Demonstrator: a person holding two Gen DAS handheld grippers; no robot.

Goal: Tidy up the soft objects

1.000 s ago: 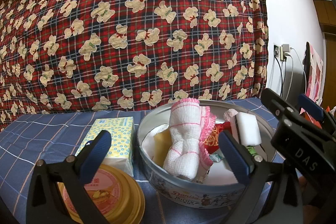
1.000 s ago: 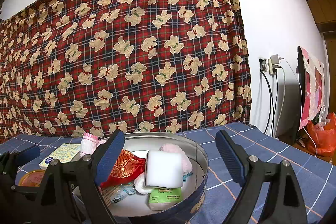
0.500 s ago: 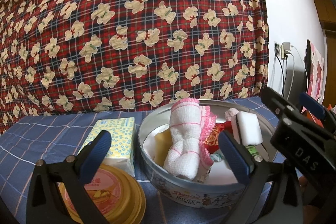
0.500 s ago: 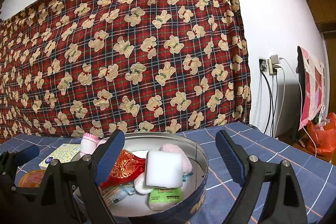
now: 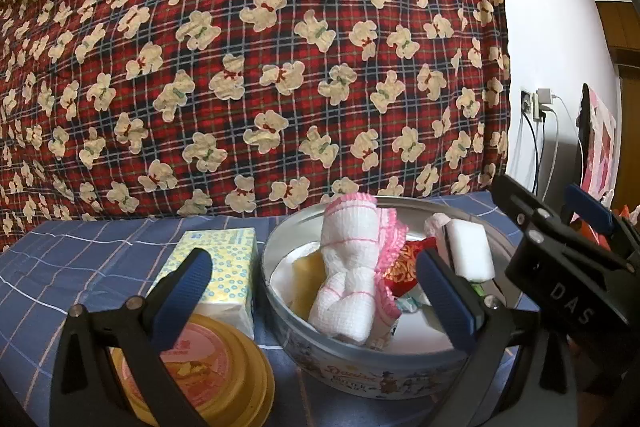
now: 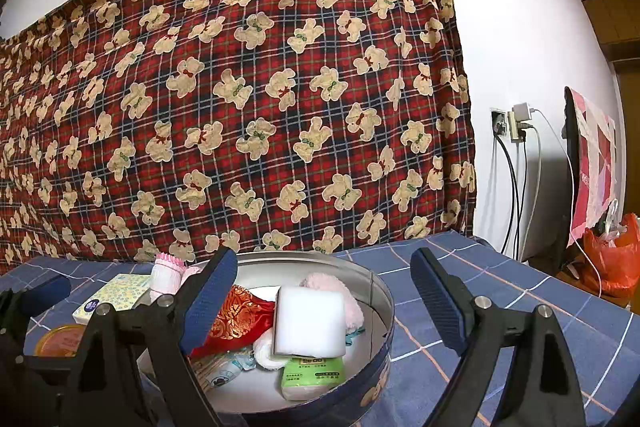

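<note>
A round metal cookie tin (image 5: 360,377) (image 6: 376,359) sits on the blue checked cloth. It holds a white and pink rolled towel (image 5: 352,275) (image 6: 166,277), a white sponge block (image 5: 468,253) (image 6: 309,321), a red and gold pouch (image 6: 236,319), a pink fluffy item (image 6: 344,291), a green tissue pack (image 6: 314,375) and a yellow sponge (image 5: 308,275). My left gripper (image 5: 312,299) hovers open in front of the tin with nothing between its fingers. My right gripper (image 6: 324,295) is open above the tin's near rim, also empty.
A yellow dotted tissue pack (image 5: 220,267) (image 6: 116,293) lies left of the tin, with a yellow lidded tub (image 5: 216,375) (image 6: 60,339) in front of it. A bear-print plaid curtain (image 5: 256,67) hangs behind. Cables and a wall socket (image 6: 516,123) are at the right, an orange bag (image 6: 612,259) beyond the table edge.
</note>
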